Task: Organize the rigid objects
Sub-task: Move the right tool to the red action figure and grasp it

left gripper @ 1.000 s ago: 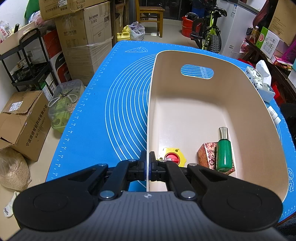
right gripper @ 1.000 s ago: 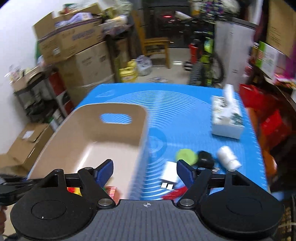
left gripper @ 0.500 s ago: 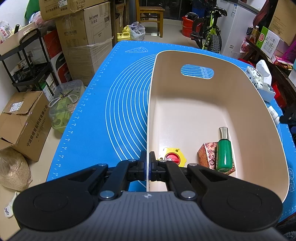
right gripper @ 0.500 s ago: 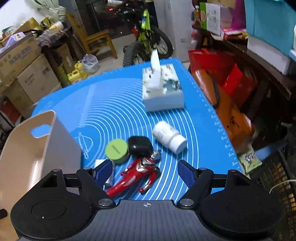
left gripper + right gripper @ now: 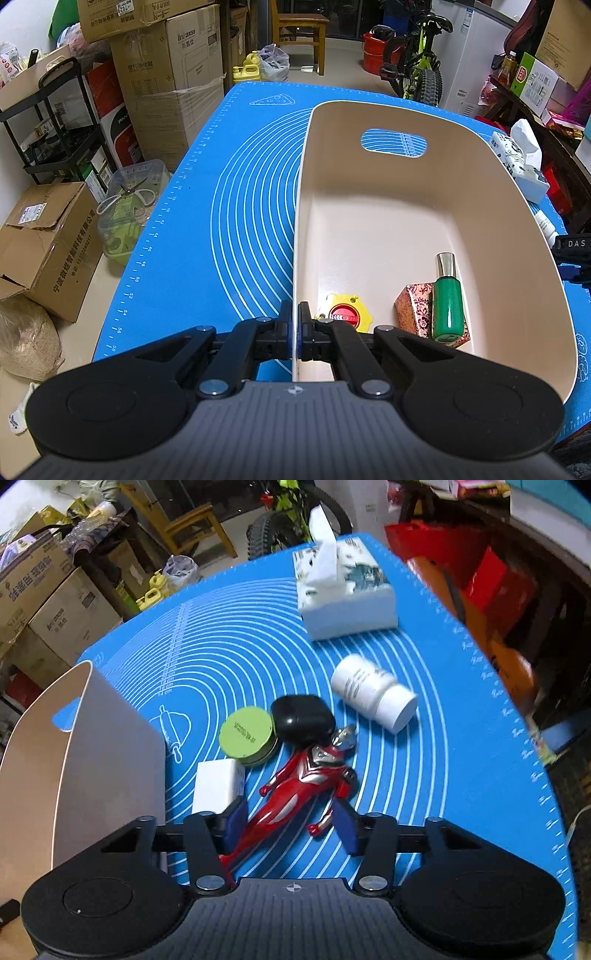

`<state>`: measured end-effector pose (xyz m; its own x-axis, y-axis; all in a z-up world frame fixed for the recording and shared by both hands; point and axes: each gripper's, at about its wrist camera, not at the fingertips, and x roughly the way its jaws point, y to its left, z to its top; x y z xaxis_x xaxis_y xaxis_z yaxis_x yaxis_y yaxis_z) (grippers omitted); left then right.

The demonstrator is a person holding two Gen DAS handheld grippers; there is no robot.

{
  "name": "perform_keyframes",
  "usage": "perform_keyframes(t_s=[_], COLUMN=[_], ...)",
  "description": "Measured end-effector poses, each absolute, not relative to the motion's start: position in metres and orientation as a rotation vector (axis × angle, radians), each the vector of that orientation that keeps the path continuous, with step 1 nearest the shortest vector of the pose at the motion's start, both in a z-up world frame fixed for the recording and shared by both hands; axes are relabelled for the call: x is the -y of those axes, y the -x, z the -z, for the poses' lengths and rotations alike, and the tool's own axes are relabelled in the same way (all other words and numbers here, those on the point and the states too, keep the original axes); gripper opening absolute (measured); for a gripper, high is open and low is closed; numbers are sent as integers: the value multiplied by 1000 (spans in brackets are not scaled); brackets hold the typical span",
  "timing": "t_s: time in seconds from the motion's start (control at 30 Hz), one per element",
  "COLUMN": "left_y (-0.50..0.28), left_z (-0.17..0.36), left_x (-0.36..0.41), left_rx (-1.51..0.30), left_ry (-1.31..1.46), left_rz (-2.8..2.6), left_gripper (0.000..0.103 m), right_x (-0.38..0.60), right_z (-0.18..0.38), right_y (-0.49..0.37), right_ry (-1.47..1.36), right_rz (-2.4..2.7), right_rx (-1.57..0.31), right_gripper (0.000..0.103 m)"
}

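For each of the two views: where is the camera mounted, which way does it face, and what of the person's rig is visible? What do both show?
Left wrist: on the left gripper, angled down along the beige bin, jaws shut on its rim.
Right wrist: on the right gripper, angled down at the blue mat; its jaws, just closing, straddle the red toy figure, not yet pressing.
Shared: bin, mat, tissue box.

The mat (image 5: 424, 760) is bright blue with pale concentric rings. The bin (image 5: 406, 221) is beige, holding a green bottle (image 5: 448, 308) and a red-patterned box (image 5: 413, 308). The toy figure (image 5: 306, 779) is red and silver.
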<state>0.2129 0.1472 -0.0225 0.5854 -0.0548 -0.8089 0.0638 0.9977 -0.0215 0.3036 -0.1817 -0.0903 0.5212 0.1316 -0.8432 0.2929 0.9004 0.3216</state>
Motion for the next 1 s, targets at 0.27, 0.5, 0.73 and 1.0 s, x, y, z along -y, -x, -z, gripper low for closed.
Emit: perform_keyframes(t_s=[0.27,0.5,0.73,1.0], left_y=[-213,-213,-213,-213], left_z=[22,22,22,22], left_x=[-146,-147,-147,-146], left_rx=[-943,-943,-943,-943], left_ry=[-9,-10,-9,-8], left_rz=[69,69,70,70], left_gripper=[4,4,4,4], right_x=[181,177,181,189], right_z=[100,106,100,77], right_y=[-312,-319,-306,-282], right_ry=[-505,-494,-520,-496], right_rz=[104,114,138,152], right_rx=[-1039,-1039,-1013,-951], right_gripper=[46,46,30,29])
